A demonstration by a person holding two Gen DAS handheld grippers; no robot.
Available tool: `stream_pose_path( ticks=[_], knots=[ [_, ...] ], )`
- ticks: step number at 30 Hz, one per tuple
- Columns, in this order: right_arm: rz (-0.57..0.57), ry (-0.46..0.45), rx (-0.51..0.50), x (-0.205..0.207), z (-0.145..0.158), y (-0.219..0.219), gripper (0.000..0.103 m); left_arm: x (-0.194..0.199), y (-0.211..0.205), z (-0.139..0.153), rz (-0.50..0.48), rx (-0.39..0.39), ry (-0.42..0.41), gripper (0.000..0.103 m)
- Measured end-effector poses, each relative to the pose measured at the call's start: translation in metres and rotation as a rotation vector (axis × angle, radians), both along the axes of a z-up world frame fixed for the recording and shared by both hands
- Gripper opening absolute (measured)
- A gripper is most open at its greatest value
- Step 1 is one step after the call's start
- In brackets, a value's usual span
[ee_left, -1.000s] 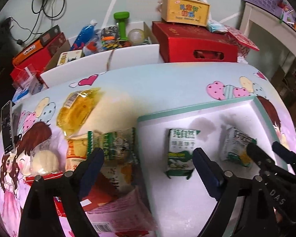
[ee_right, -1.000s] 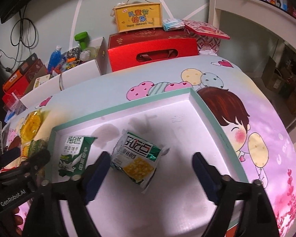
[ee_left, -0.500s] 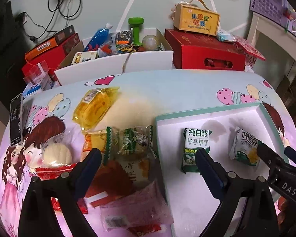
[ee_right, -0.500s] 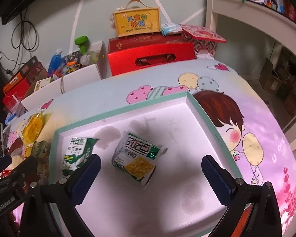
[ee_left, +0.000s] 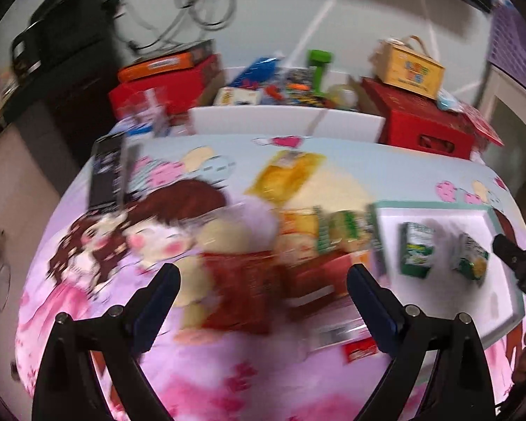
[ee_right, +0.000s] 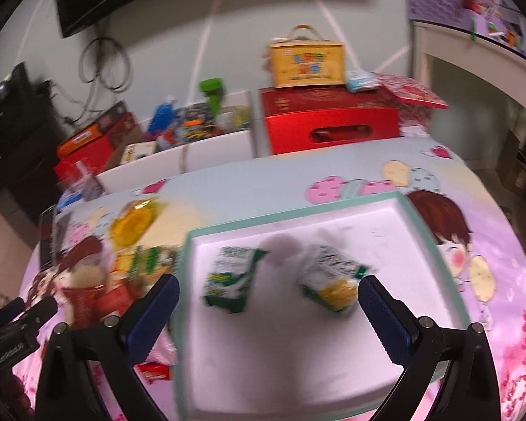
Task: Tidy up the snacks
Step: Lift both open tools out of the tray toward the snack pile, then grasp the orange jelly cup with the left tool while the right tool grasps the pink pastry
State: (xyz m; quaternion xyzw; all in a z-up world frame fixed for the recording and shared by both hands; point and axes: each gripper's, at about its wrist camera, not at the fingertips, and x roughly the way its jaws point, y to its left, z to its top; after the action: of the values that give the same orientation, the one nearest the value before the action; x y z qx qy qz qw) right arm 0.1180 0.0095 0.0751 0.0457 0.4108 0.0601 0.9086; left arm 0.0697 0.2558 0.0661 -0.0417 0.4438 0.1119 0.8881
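A white tray with a teal rim [ee_right: 333,207] [ee_left: 431,207] lies on the cartoon tablecloth. Inside it are a green biscuit packet [ee_right: 233,280] [ee_left: 417,254] and a green-and-yellow snack packet [ee_right: 331,277] [ee_left: 471,261]. Left of the tray is a blurred pile of loose snacks: a yellow packet [ee_left: 285,175] [ee_right: 135,221], a green-striped packet [ee_left: 340,228], a red packet [ee_left: 242,284] and a round pale bun [ee_left: 221,233]. My left gripper [ee_left: 263,291] hangs open above the red packet. My right gripper [ee_right: 268,305] is open above the tray's near part, nothing between its fingers.
Behind the table stand a white box of assorted items [ee_left: 284,122], a red carton [ee_right: 329,122] with a yellow gift box [ee_right: 307,61] on top, and red and orange boxes [ee_left: 164,80] at the left. A dark phone [ee_left: 107,172] lies at the table's far left.
Both grippers have pulled back and up. The left view has swung left from the tray to the snack pile. The two packets in the tray have not moved.
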Motion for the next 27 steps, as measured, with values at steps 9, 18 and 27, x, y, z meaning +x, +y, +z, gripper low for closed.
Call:
stream_pose_path(
  ticks=[9, 18, 27],
  knots=[
    [0.175, 0.04, -0.031, -0.017, -0.013, 0.07, 0.103, -0.035, 0.059, -0.025, 0.146, -0.121, 0.042, 0.096],
    [0.281, 0.125, -0.096, -0.031, -0.047, 0.117, 0.103, -0.037, 0.068, -0.062, 0.153, -0.148, 0.131, 0.096],
    [0.277, 0.164, -0.117, -0.029, -0.061, 0.121, 0.103, -0.02, 0.068, -0.084, 0.131, -0.199, 0.167, 0.084]
  ],
)
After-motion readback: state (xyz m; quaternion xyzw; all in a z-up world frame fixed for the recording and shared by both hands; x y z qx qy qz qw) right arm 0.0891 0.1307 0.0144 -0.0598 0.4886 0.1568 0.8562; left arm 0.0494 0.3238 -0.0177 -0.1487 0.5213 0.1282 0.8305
